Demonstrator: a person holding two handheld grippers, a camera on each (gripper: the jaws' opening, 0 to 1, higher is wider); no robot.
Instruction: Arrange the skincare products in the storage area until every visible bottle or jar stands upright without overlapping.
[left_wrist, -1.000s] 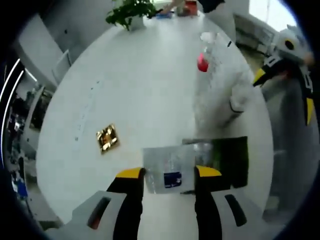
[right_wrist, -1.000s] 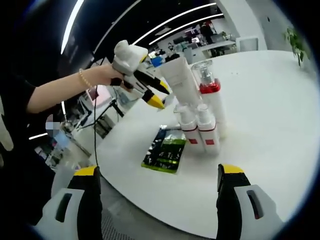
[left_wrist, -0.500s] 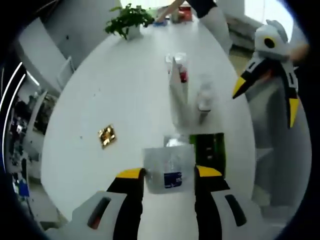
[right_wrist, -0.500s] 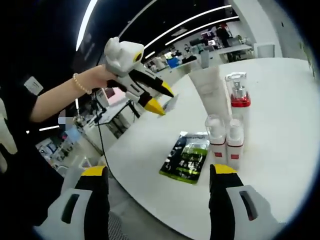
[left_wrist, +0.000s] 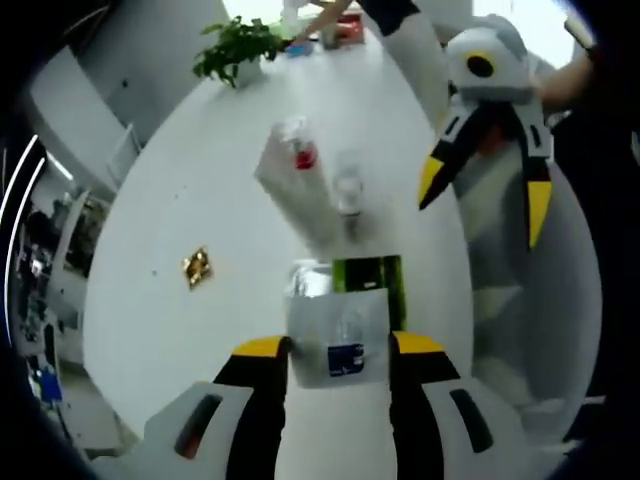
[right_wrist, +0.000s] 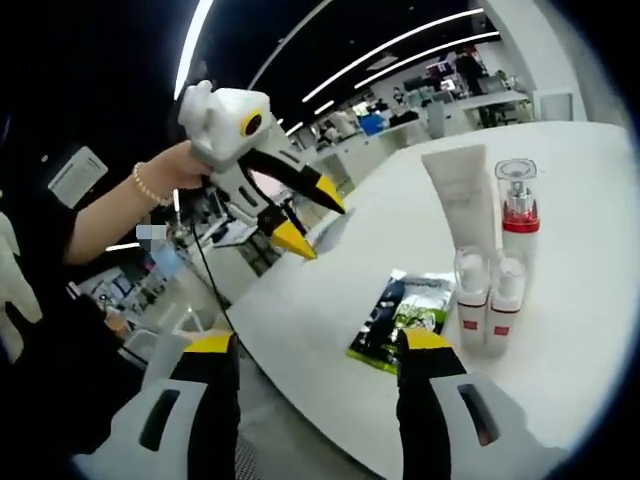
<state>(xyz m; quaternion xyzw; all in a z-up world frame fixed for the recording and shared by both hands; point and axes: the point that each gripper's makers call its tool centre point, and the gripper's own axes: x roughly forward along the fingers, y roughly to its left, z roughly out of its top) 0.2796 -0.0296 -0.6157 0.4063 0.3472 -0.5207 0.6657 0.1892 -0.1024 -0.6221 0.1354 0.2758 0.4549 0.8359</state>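
White table (left_wrist: 200, 180) — bottles (right_wrist: 485, 300) now farther.

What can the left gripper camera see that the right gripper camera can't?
Left gripper view alone: a small gold packet on the white table, a potted plant, and a clear sachet clamped in the left gripper. Right gripper view alone: the open right gripper and the person's bracelet. Both: the green packet, white tube and red-collared pump bottle.

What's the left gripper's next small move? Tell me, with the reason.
Probably lower the clear sachet onto bare table beside the green packet. The left gripper holds it in the air, while the white tube, pump bottle and two small bottles already stand upright.
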